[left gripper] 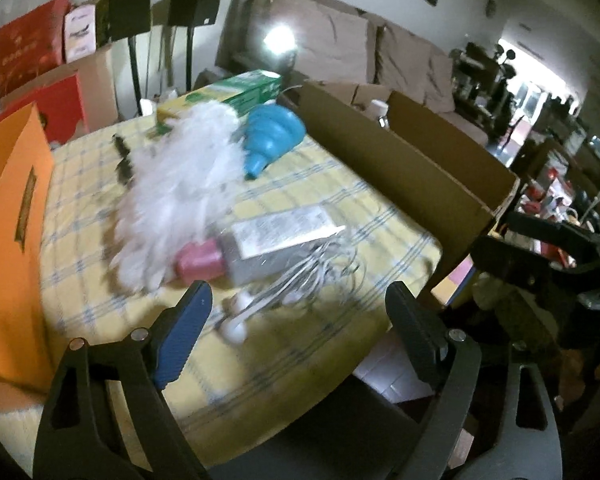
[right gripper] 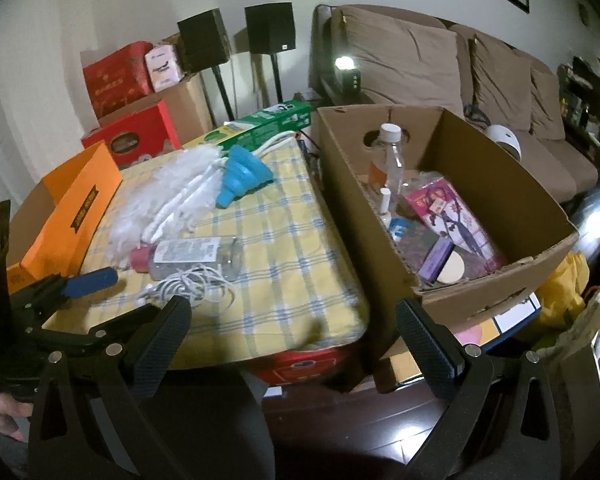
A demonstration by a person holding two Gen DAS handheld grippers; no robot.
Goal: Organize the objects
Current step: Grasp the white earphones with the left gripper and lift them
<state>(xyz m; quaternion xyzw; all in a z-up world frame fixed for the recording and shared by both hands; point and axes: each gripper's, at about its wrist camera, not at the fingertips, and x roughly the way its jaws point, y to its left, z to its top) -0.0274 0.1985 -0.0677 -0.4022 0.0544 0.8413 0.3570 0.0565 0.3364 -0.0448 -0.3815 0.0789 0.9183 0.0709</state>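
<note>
Nearest, the left gripper point(left gripper: 296, 300) and right gripper point(right gripper: 294, 316) both gape wide, holding nothing. Beyond, at twelve o'clock on the checked table point(right gripper: 292, 248), lie white cable point(right gripper: 188, 284), clear bottle point(right gripper: 192, 258), feather duster point(right gripper: 160, 196) and blue funnel point(right gripper: 242, 174), all apparently unsorted. At two o'clock the cardboard box point(right gripper: 512, 196) is already partly filled.

Landmark: the clear bottle point(right gripper: 194, 258) lying on the yellow checked tablecloth point(right gripper: 292, 240). Right of it the cloth lies bare up to the cardboard box point(right gripper: 380, 240), whose tall wall blocks that side. Behind it the white feather duster point(right gripper: 168, 196) and blue funnel point(right gripper: 242, 174) crowd the way. Left stands the orange box point(right gripper: 74, 216). A tangled white cable point(right gripper: 192, 286) lies against its near side.
</note>
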